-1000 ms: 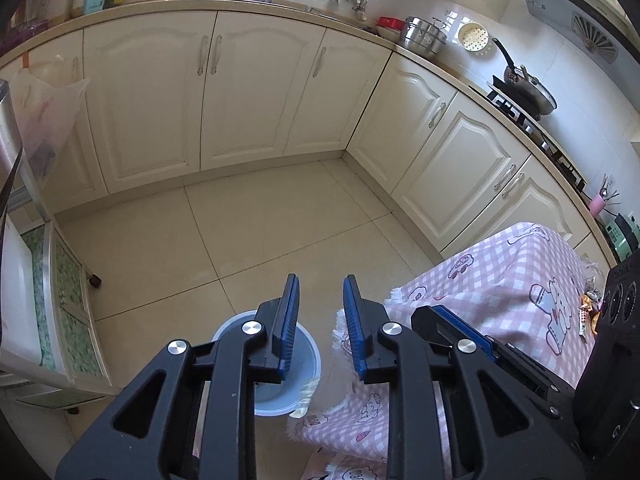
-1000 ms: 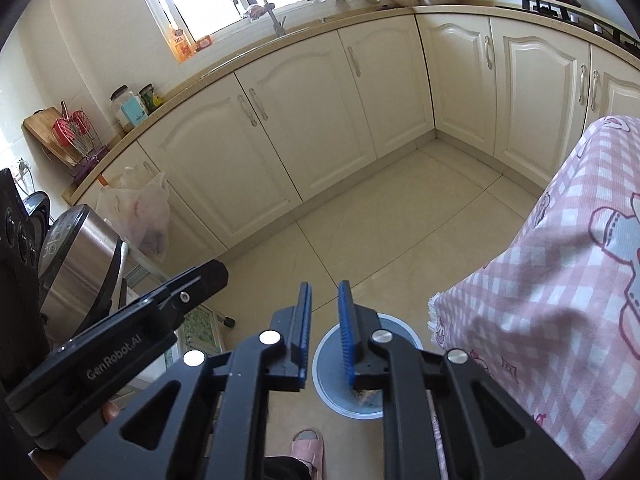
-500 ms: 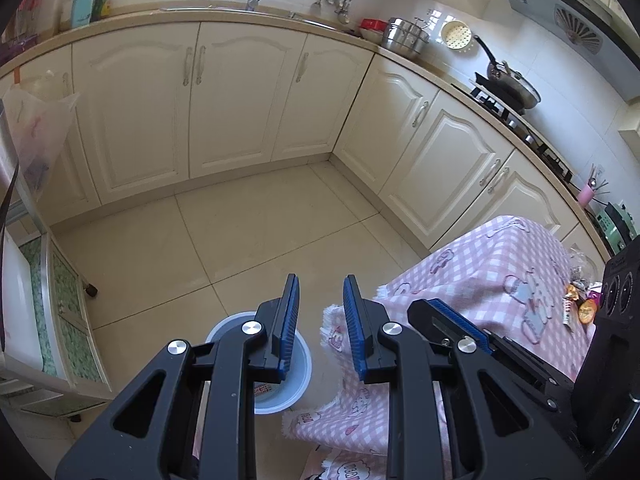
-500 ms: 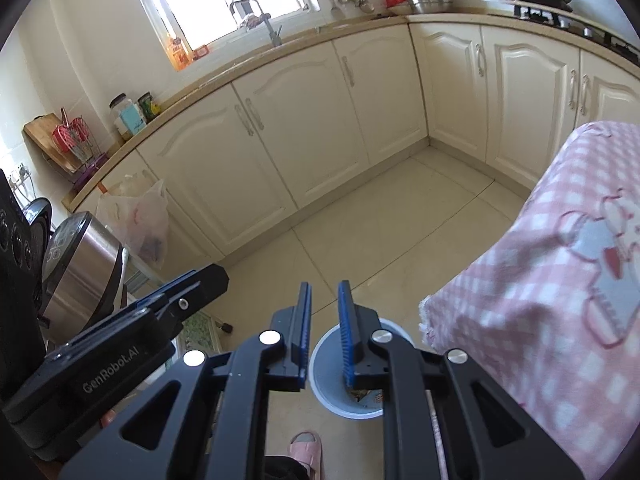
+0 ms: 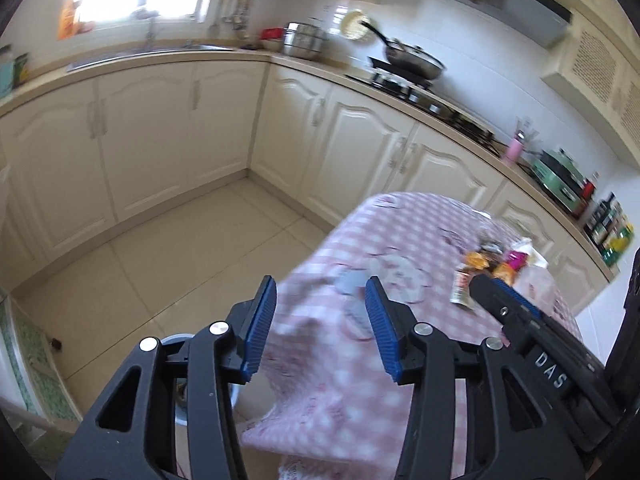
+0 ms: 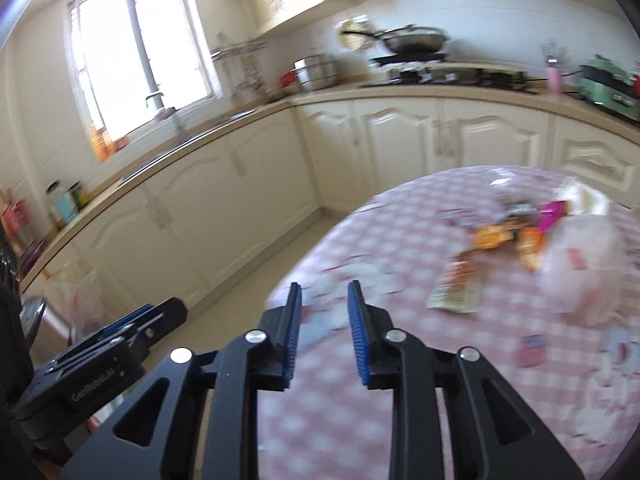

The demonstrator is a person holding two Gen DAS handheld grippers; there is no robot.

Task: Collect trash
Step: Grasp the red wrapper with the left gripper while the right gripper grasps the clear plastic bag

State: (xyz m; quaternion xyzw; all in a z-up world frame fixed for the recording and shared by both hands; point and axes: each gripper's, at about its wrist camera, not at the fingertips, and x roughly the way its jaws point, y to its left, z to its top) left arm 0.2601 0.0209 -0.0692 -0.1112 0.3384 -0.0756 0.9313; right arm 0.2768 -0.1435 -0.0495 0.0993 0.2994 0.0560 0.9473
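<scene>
Kitchen scene, both wrist views. Cream panelled base cabinets (image 5: 168, 140) are running along two walls under a beige worktop, and a pale tiled floor (image 5: 168, 264) is lying below. A table draped in a pink-and-white checked cloth (image 6: 400, 380) is filling the near right. A round grey-blue waste bin (image 5: 176, 340) is standing on the floor just beside the table edge, mostly hidden behind the left gripper (image 5: 320, 320).

The trash is lying on the far part of the cloth: a crumpled translucent white plastic bag (image 6: 576, 268), a flat greenish printed packet (image 6: 454, 294), orange snack wrappers (image 6: 490, 236) and a magenta wrapper (image 6: 550, 212), clustered close together, with a small pink wrapper (image 6: 532, 350) lying apart, nearer the camera.

The left gripper's blue-padded jaws are spreading, nothing between them. The right gripper (image 6: 324, 332) is likewise opening, holding nothing, narrower than the left.

Handling, as judged: the wrappers are likely being light, thin, crinkly and slippery. A raised or crumpled edge is offering the best pinch; flat packets may be sliding on the soft cloth, so taking them at a corner seems wise.
</scene>
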